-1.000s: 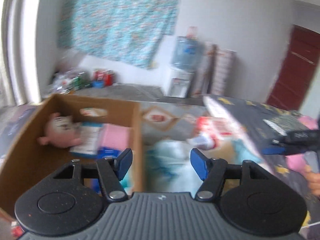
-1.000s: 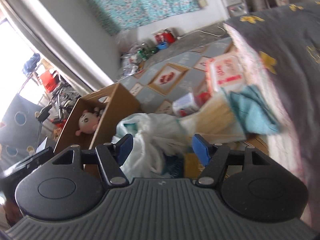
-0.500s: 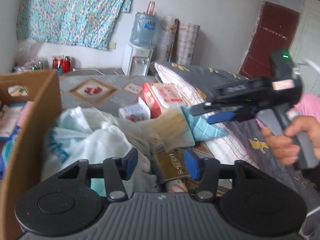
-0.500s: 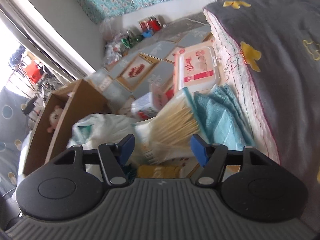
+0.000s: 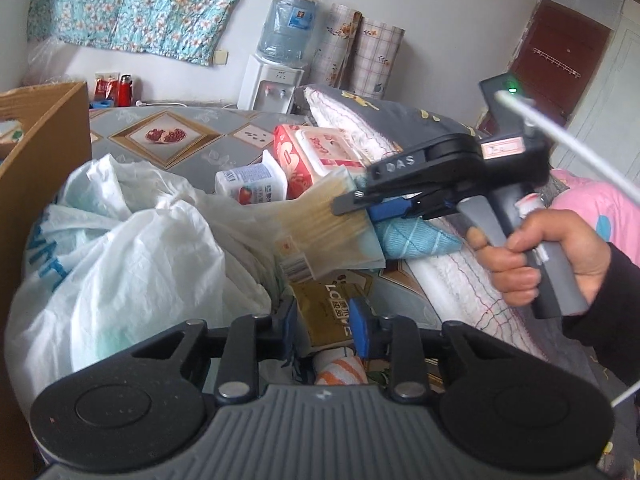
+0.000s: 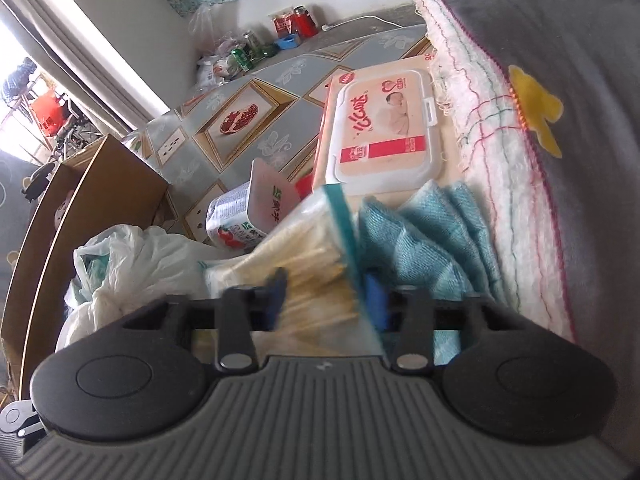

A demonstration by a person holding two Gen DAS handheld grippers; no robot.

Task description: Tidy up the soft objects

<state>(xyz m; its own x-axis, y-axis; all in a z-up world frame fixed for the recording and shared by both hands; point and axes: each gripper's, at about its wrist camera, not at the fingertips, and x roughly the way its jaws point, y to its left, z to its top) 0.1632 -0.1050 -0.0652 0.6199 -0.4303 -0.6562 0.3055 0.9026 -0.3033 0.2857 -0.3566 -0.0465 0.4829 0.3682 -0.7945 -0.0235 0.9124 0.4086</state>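
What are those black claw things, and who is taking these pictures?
They are grippers: tongs that a person squeezes with a hand, one in each. Each carries a camera looking along its fingers. So one picture is from the left gripper and the other from the right gripper. In front lie a white bag, wipes, a blue cloth and a box. The right gripper's jaws have just been closing and pinch a stick bag. The left's have been closing around a gold packet. I cannot tell if they press it yet.
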